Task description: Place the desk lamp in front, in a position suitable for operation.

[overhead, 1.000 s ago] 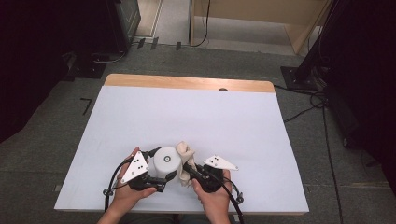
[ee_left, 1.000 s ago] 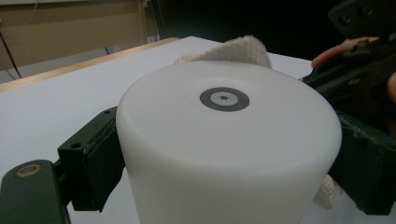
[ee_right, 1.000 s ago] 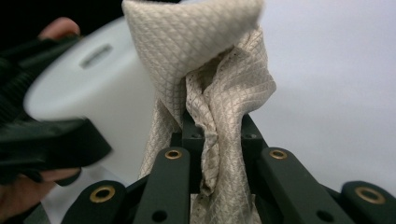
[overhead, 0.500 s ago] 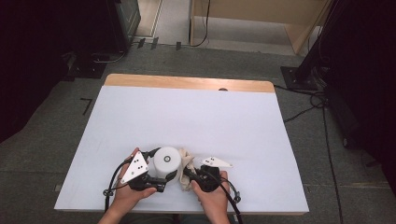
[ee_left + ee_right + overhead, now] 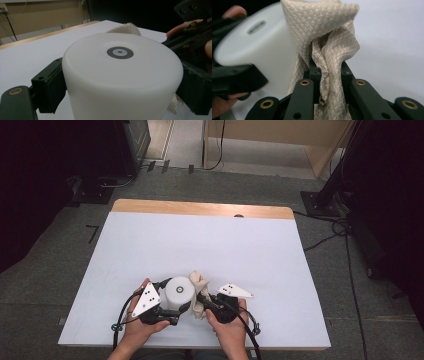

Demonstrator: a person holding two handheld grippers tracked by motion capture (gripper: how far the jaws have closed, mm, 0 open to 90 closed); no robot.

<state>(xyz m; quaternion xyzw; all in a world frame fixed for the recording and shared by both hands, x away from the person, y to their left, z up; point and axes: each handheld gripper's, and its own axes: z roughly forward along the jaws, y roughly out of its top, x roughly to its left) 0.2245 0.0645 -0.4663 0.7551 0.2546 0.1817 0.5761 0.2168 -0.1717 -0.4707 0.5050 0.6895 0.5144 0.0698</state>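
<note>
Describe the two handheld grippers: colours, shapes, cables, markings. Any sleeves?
Both are black. The left gripper and right gripper each carry a pale three-cornered plate with small dark dots on top. A black cable loops off each body. Up close, the jaw links are dark bars with brass-coloured rings at the pivots, ending in blocky black pads. Forearms are bare, no sleeves.

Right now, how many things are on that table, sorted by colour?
White: 1, the upside-down cup clamped by the left gripper.
Beige: 1, the cloth pinched in the right gripper.
Total: 2.
</note>
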